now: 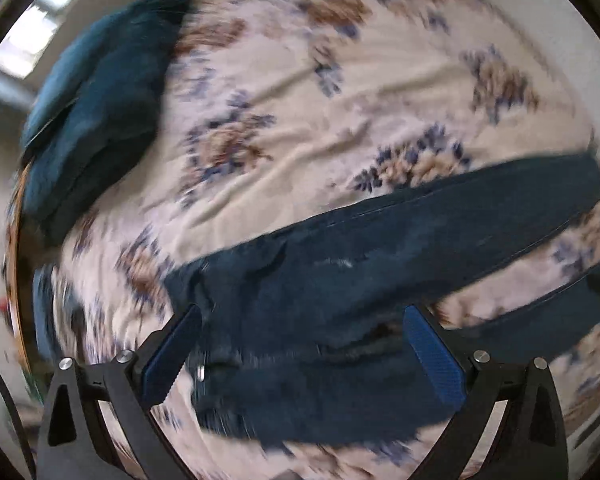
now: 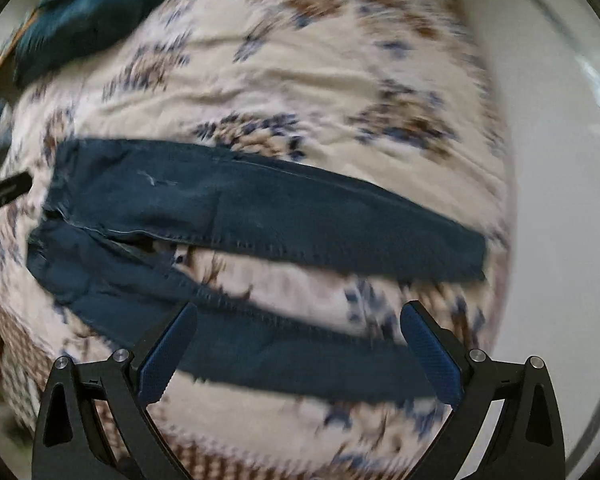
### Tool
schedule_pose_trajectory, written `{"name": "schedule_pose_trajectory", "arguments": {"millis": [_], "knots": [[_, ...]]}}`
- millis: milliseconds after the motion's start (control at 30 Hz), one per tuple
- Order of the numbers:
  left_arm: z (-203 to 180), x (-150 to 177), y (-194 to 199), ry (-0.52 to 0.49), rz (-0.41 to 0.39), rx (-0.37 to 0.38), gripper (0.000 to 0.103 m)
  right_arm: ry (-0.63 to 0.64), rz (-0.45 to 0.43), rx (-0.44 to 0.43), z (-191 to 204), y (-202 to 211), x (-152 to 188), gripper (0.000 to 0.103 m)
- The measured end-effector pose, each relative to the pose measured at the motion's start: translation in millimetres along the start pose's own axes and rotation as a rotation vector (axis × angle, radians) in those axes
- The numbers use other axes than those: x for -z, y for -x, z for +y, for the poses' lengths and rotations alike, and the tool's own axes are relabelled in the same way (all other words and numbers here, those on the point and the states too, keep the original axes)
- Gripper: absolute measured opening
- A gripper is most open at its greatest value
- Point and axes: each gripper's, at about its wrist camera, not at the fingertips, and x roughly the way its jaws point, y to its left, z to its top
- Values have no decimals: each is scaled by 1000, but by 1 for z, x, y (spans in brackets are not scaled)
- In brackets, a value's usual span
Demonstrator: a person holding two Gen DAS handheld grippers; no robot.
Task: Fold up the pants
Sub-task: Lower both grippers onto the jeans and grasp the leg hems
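Dark blue denim pants (image 2: pixel 260 208) flat on floral bedspread (image 1: pixel 300 100), legs apart, unfolded; left tongs (image 1: pixel 302 350), right tongs (image 2: pixel 298 346) wide, empty; folding seemingly unstarted.

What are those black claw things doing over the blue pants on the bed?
A person is holding two grippers and getting ready to fold the pants. The pants lie spread flat on a flowery bedspread, legs apart. The left gripper is open above the waist end, and the right gripper is open above the nearer leg. Neither has grabbed anything, so no fold is made yet.
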Motion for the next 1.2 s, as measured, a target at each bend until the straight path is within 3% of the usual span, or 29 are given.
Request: {"name": "schedule_pose_trajectory", "arguments": {"millis": [133, 300, 467, 567, 600, 667, 700, 767, 800, 833, 867, 1033, 1200], "knots": [[-16, -37, -101, -204, 124, 44, 97, 173, 102, -27, 8, -97, -67, 103], [-29, -64, -183, -384, 228, 111, 91, 371, 208, -20, 22, -185, -120, 103], [-29, -68, -210, -492, 341, 233, 91, 557, 299, -32, 32, -230, -145, 103], [-27, -70, -218, -504, 379, 272, 90, 584, 365, -74, 27, -249, -153, 100], [-27, -70, -218, -506, 375, 281, 86, 588, 377, -86, 25, -253, -154, 97], [-27, -68, -213, -504, 366, 310, 60, 587, 394, -123, 21, -256, -156, 74], [-27, -67, -208, -503, 354, 316, 55, 586, 385, -134, 20, -253, -156, 69], [-25, -57, -193, -496, 324, 306, 33, 604, 338, -115, 23, -246, -147, 42], [-22, -54, -186, -482, 303, 299, 28, 606, 313, -105, 23, -241, -140, 33], [-21, -48, -180, -469, 296, 300, 19, 598, 287, -76, 20, -235, -135, 17], [-17, -42, -169, -454, 270, 300, 16, 586, 273, -72, 18, -231, -128, 9], [14, 2, -102, -320, 163, 372, 13, 426, 131, -116, -9, -179, -92, 7], [33, 79, -29, -145, 55, 408, 13, 265, 11, -209, -29, -126, -23, 7]]}}
